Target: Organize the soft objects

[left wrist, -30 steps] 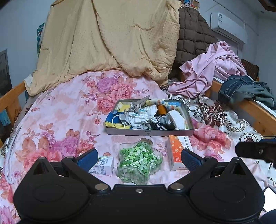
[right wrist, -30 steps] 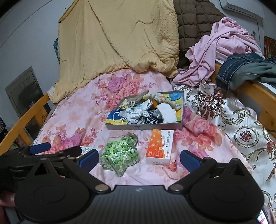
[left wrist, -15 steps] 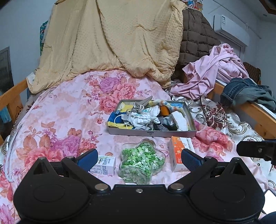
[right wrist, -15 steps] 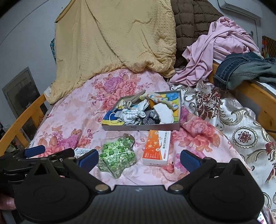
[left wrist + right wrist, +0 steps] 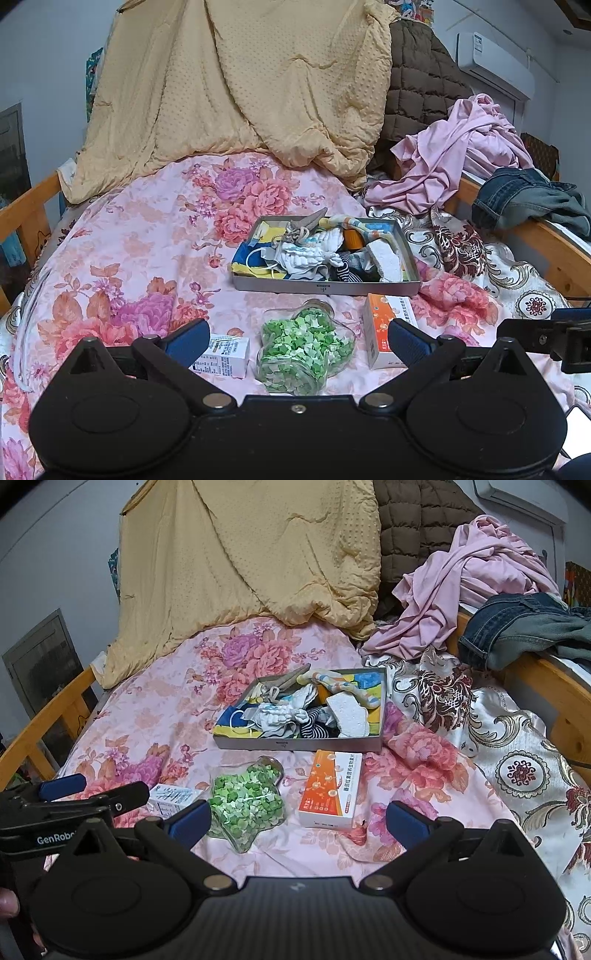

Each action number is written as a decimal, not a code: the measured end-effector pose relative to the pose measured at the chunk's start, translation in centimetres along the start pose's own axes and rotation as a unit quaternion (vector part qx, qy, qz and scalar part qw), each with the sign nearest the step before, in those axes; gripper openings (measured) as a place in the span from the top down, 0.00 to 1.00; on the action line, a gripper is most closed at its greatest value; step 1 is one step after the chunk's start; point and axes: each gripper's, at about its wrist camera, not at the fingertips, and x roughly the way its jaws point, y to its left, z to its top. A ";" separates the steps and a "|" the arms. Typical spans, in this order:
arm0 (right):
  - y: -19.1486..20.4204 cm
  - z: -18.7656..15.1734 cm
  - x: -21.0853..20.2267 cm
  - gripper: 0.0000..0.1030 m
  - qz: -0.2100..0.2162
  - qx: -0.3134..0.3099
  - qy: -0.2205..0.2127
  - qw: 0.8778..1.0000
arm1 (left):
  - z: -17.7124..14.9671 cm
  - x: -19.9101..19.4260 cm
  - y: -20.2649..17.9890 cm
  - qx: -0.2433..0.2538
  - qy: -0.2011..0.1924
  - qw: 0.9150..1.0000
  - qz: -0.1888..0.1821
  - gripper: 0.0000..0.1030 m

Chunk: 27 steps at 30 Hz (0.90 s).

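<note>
A grey tray sits mid-bed, heaped with soft things: socks, a face mask, a white sponge, striped cloth. In front of it lie a star-shaped glass jar of green paper stars, an orange box and a small white box. My left gripper is open, low above the jar, holding nothing. My right gripper is open too, hovering over the jar and orange box. The left gripper shows at the right view's left edge.
A floral pink quilt covers the bed. A yellow blanket and brown duvet are piled at the back. Pink clothes and jeans hang over the wooden rail on the right.
Both grippers have drawn back and risen slightly, so the tray and jar sit a little farther off and lower in view. Both stay open. Nothing on the bed has moved.
</note>
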 end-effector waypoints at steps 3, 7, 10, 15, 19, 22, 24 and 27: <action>0.0 0.0 0.0 0.00 0.001 -0.002 0.000 1.000 | 0.0 0.0 -0.1 -0.001 -0.001 1.000 0.001 0.01; 0.0 0.0 0.0 0.00 0.002 -0.001 -0.001 1.000 | 0.1 0.0 0.1 -0.001 -0.002 1.000 0.001 0.01; 0.0 0.1 0.0 0.00 0.002 -0.001 -0.001 1.000 | 0.1 -0.1 0.1 -0.001 -0.003 1.000 0.001 0.01; 0.0 0.2 0.0 0.00 0.002 -0.001 -0.001 1.000 | 0.1 -0.1 0.1 -0.001 -0.003 1.000 0.001 0.01; -0.1 0.2 0.1 0.00 0.003 0.000 -0.001 1.000 | 0.2 -0.1 0.1 -0.001 -0.003 1.000 0.002 0.01; 0.0 0.2 0.1 0.00 0.002 0.000 -0.001 1.000 | 0.2 -0.1 0.1 -0.001 -0.003 1.000 0.002 0.01; 0.0 0.2 0.1 0.00 0.003 -0.001 -0.001 1.000 | 0.2 -0.1 0.2 -0.001 -0.003 1.000 0.001 0.01; 0.0 0.2 0.1 0.00 0.003 0.001 -0.001 1.000 | 0.2 -0.1 0.1 -0.001 -0.003 1.000 0.002 0.01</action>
